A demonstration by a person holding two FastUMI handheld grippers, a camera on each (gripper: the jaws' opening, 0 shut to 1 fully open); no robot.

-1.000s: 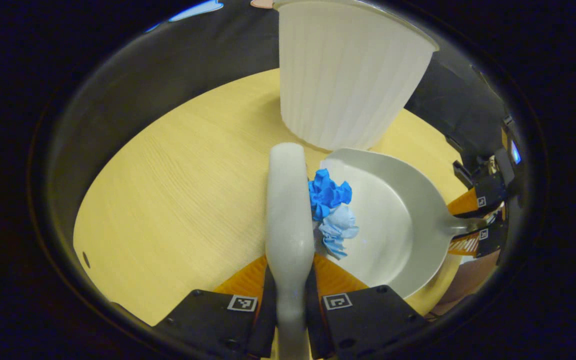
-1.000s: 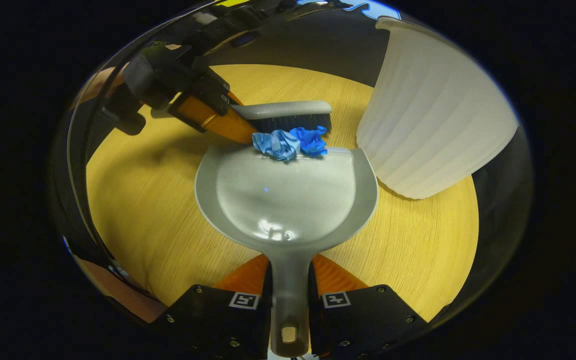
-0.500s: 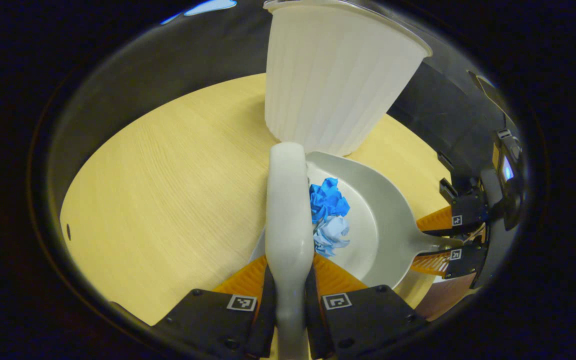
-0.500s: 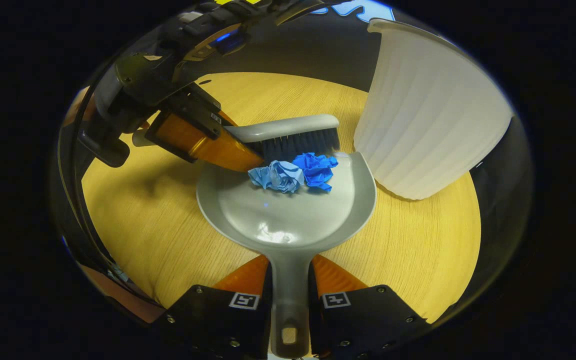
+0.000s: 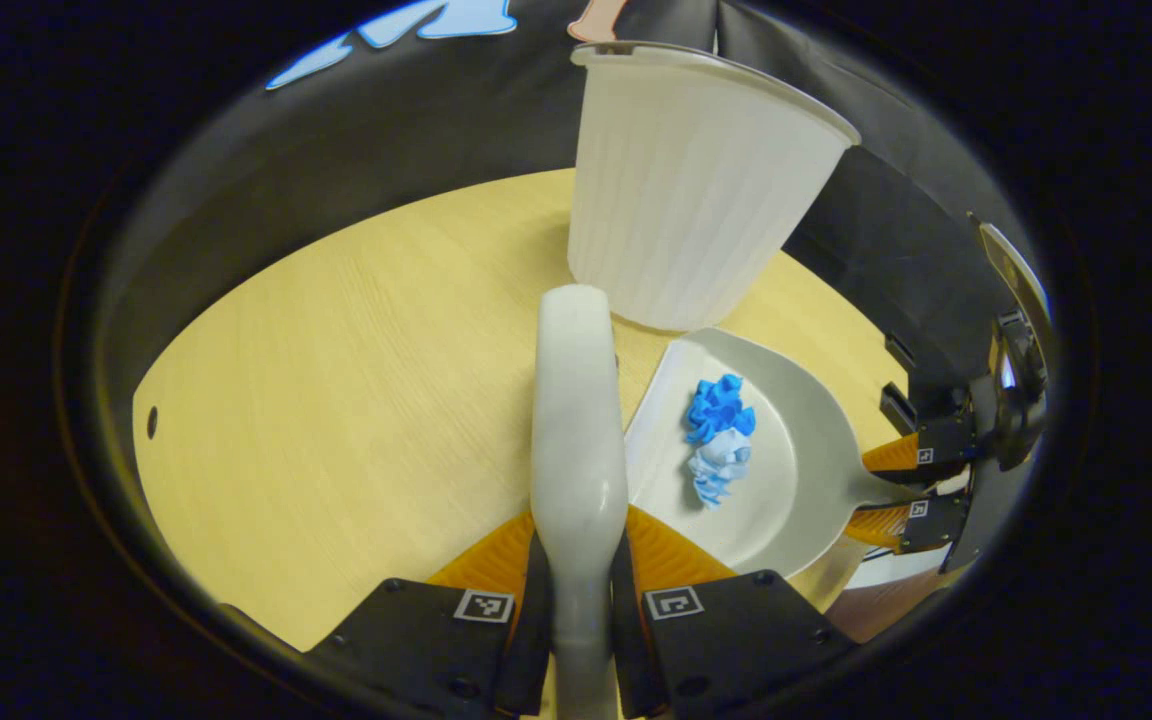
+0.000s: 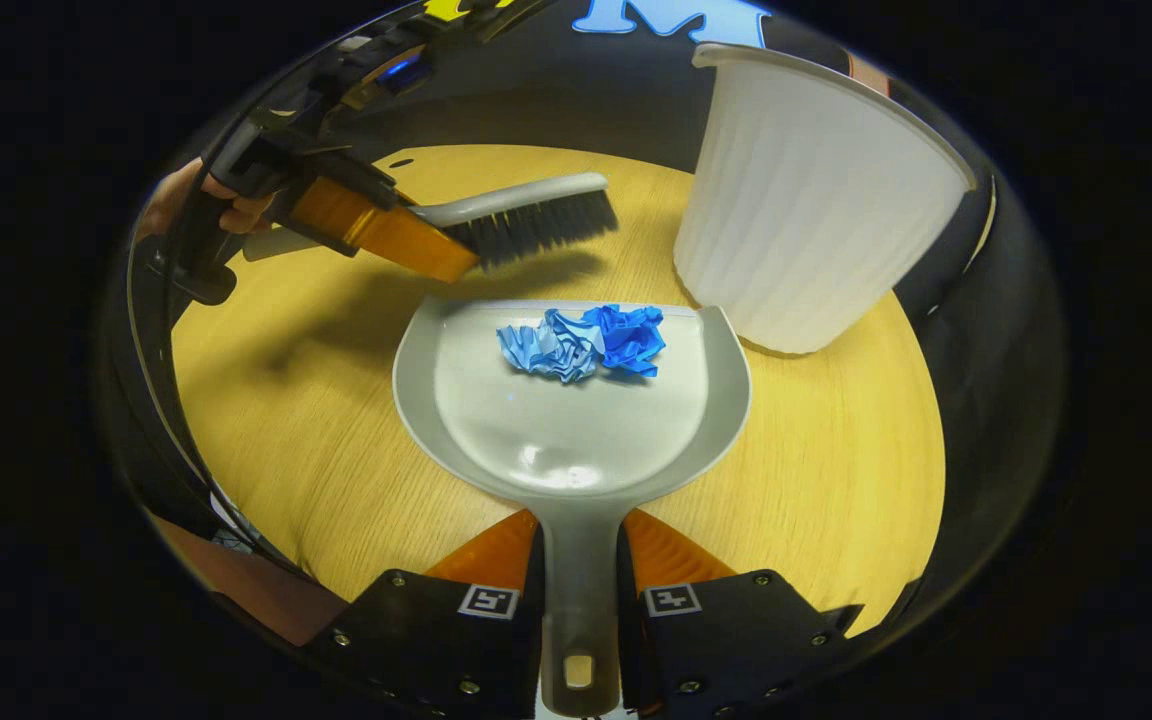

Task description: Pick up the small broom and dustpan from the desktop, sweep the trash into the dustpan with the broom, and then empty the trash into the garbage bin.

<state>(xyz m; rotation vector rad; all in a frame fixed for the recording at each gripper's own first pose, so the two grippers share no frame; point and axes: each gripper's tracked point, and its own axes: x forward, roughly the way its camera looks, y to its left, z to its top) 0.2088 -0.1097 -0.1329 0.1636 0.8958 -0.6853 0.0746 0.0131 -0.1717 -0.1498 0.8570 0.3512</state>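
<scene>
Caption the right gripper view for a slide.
Right gripper holds the dustpan carrying crumpled blue paper; the broom hangs above the table beside the white bin.

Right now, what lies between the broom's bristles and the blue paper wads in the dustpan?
In the right gripper view, just bare tabletop and the dustpan lip separate the broom from the paper wads.

The garbage bin stands just beyond the dustpan's far right corner, blocking that side. Left of the garbage bin, bare tabletop lies open under the raised broom.
</scene>
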